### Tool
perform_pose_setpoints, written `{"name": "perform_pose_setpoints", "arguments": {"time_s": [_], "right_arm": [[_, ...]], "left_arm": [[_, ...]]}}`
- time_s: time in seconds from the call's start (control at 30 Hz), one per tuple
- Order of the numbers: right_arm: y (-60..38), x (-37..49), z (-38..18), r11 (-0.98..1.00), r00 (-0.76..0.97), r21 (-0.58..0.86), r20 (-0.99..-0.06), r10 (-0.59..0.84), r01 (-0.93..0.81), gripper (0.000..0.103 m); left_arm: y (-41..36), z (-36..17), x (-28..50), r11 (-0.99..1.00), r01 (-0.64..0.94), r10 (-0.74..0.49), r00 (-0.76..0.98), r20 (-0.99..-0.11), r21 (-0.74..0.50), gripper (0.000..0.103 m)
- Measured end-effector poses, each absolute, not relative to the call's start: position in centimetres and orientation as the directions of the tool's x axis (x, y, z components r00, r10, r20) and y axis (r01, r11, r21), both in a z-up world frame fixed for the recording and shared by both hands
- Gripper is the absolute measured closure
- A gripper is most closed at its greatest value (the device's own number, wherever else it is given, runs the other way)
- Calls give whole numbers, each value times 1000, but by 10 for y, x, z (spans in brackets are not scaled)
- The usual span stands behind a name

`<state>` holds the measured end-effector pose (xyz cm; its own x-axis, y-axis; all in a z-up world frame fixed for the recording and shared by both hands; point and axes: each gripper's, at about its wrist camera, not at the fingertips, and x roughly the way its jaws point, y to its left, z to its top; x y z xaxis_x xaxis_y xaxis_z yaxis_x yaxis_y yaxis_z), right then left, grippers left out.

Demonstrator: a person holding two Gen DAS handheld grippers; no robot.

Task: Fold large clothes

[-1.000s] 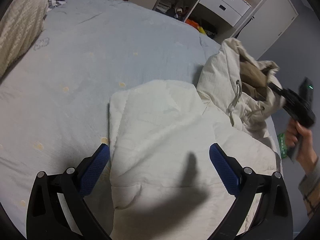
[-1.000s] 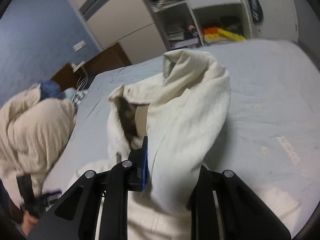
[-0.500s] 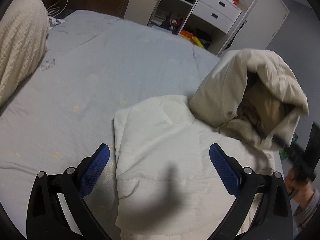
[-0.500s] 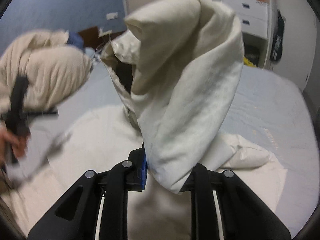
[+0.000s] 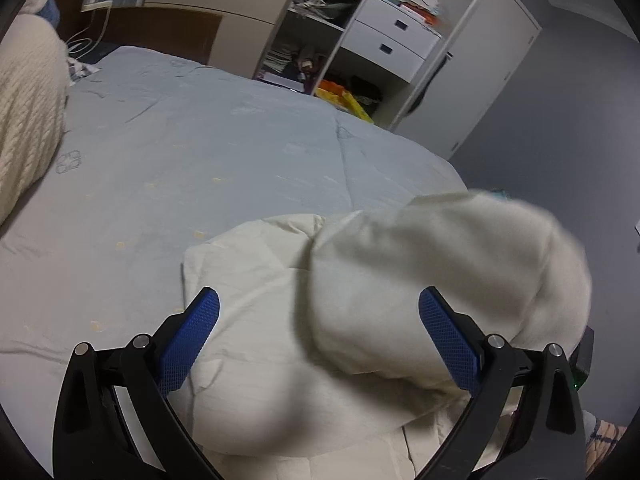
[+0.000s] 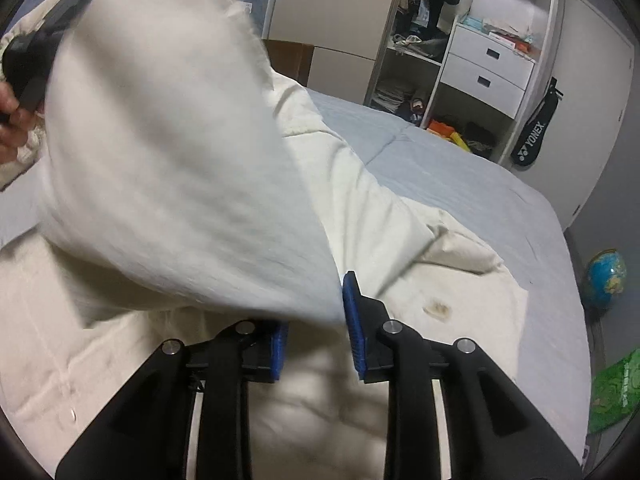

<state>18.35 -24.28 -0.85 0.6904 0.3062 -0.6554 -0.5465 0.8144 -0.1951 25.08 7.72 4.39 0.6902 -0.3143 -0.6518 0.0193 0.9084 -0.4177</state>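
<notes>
A large cream jacket (image 5: 260, 276) lies partly folded on the blue bedspread (image 5: 200, 152). My left gripper (image 5: 320, 336) is open and empty, hovering over the jacket's folded body. My right gripper (image 6: 316, 320) is shut on the jacket's hood (image 6: 168, 168), which hangs blurred over the jacket body (image 6: 440, 280). The same hood shows blurred in the left wrist view (image 5: 440, 288), between and beyond the left fingers. The left gripper's handle and hand show at the top left of the right wrist view (image 6: 36, 60).
A cream knitted blanket (image 5: 24, 120) lies at the bed's left side. White shelves and drawers (image 5: 384, 40) stand behind the bed. A globe (image 6: 606, 278) and a green bag (image 6: 616, 392) are on the floor at the right.
My right gripper has swung the hood up and across over the jacket body toward the left gripper. The left gripper has tilted up and stays open.
</notes>
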Motion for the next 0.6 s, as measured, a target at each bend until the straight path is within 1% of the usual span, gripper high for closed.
{"name": "perform_pose_setpoints", "arguments": {"time_s": [0.07,0.17,0.2,0.23,0.27,0.3,0.33,0.4,0.47,0.6], "right_arm": [[-250,177,-8,821,688,-185,-660,303,-540,78],[-269,167,-4,850,677,-122,-666,312,-512,74],[-274,162,-3,863,675,-92,-666,317,-496,70],[-278,159,-1,875,671,-59,-667,324,-481,63],[-281,154,2,887,664,-17,-670,333,-462,59],[-285,150,5,902,655,40,-673,343,-431,53],[-289,146,7,910,648,81,-676,350,-407,50],[-298,139,9,918,634,169,-677,372,-358,46],[-296,129,10,913,611,255,-682,403,-317,45],[-293,123,12,892,578,377,-681,449,-249,43]], "left_arm": [[74,44,251,904,25,-327,684,-652,-427,7],[76,46,250,875,28,-371,680,-633,-483,7],[78,48,249,853,30,-399,681,-614,-521,7],[80,49,248,836,33,-419,681,-600,-547,7],[81,51,247,809,38,-450,682,-576,-586,7],[81,53,247,788,43,-472,683,-558,-615,7],[82,55,246,754,51,-506,682,-528,-655,7],[78,59,244,710,76,-551,678,-486,-700,7],[69,65,243,691,114,-581,676,-454,-714,7],[51,64,247,693,130,-598,653,-464,-709,7]]}}
